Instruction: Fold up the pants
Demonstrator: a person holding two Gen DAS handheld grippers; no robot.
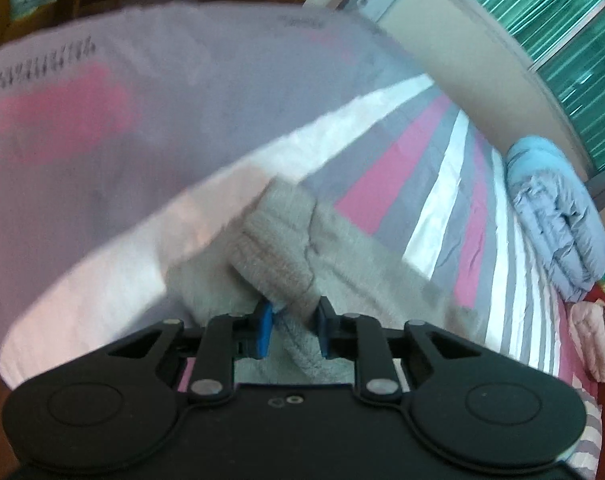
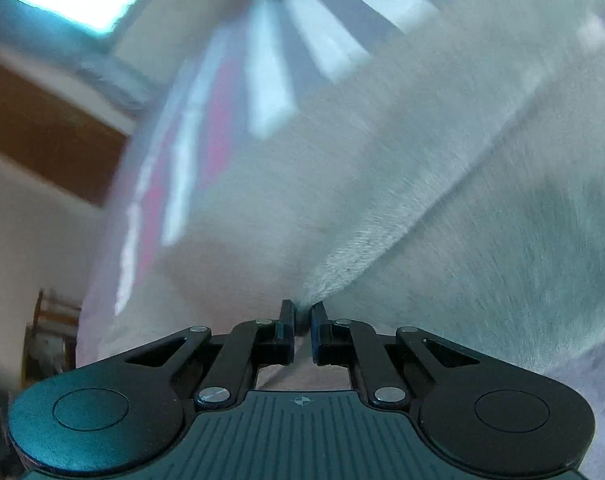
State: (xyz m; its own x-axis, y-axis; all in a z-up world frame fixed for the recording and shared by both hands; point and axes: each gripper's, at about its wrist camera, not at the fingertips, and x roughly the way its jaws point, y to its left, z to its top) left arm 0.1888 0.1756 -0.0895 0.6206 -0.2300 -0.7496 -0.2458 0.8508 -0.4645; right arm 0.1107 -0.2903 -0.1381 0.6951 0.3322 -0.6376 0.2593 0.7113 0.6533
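Observation:
The pants (image 1: 286, 240) are light grey fleece with a ribbed cuff, lying on a striped bedsheet (image 1: 382, 184). My left gripper (image 1: 293, 320) is shut on the ribbed cuff end, bunched between its blue pads (image 1: 265, 330). In the right wrist view the pants (image 2: 442, 200) fill most of the frame, with a fold ridge running up to the right. My right gripper (image 2: 302, 316) is shut on the edge of that fold. Both views are blurred by motion.
The bed has a pink, grey and white striped sheet (image 2: 222, 100). A folded light blue quilt (image 1: 554, 216) and pink bedding (image 1: 590, 340) lie at the right end. A window with green panes (image 1: 562, 40) and wooden furniture (image 2: 42, 128) stand beyond the bed.

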